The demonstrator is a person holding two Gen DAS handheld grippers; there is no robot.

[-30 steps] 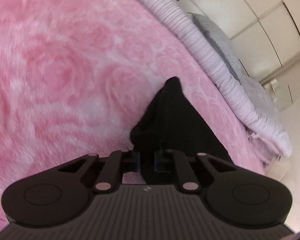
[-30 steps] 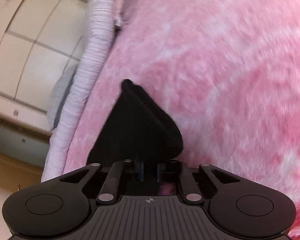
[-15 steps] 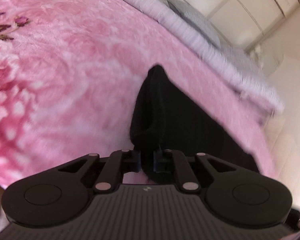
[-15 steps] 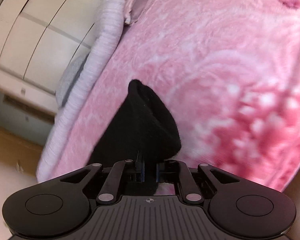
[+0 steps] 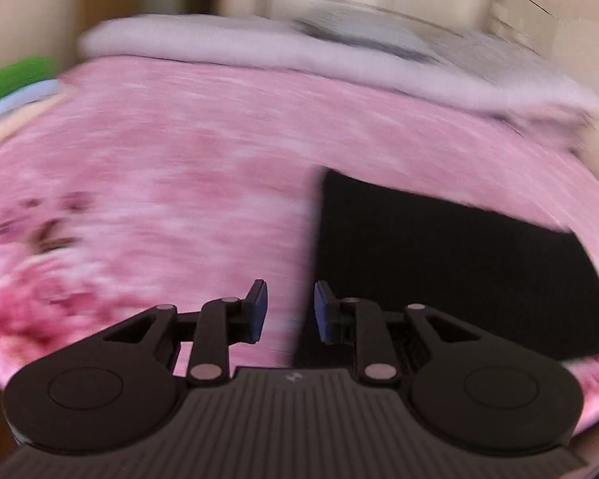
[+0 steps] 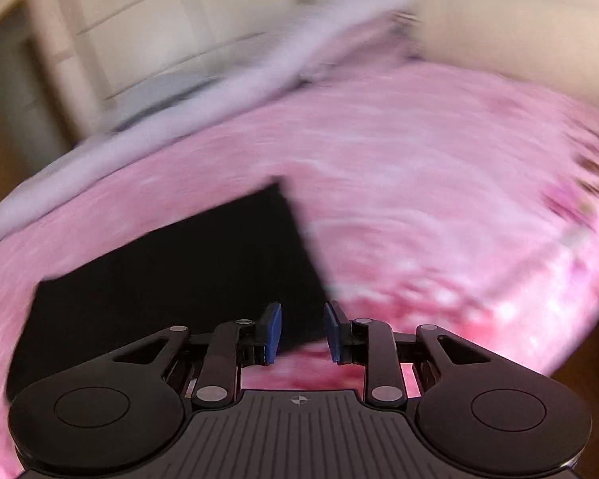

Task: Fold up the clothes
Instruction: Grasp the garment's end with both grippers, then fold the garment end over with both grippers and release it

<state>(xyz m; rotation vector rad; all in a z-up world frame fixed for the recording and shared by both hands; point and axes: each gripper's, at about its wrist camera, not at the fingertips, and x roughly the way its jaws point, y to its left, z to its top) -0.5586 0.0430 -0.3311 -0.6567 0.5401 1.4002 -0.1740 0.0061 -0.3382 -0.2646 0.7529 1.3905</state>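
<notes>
A black garment (image 5: 451,263) lies flat as a folded rectangle on the pink blanket (image 5: 179,183); the right wrist view shows it (image 6: 171,271) left of centre. My left gripper (image 5: 287,309) hovers above its near left corner, jaws opening, with nothing between the blue pads (image 5: 257,307). My right gripper (image 6: 301,331) hovers above the near right corner, jaws also opening, and no cloth is pinched between its pads (image 6: 273,331). Both views are motion-blurred.
A pale lilac quilt (image 5: 299,48) with a grey pillow (image 5: 363,34) runs along the far side of the bed. Folded green and light clothes (image 5: 16,84) sit at the far left. White wardrobe doors (image 6: 179,28) stand behind. The bed's near edge (image 6: 539,343) drops off at right.
Both grippers let go of the black garment's corners, opened, rose and rolled back level. The garment, held up in peaks before, now lies flat on the blanket.
</notes>
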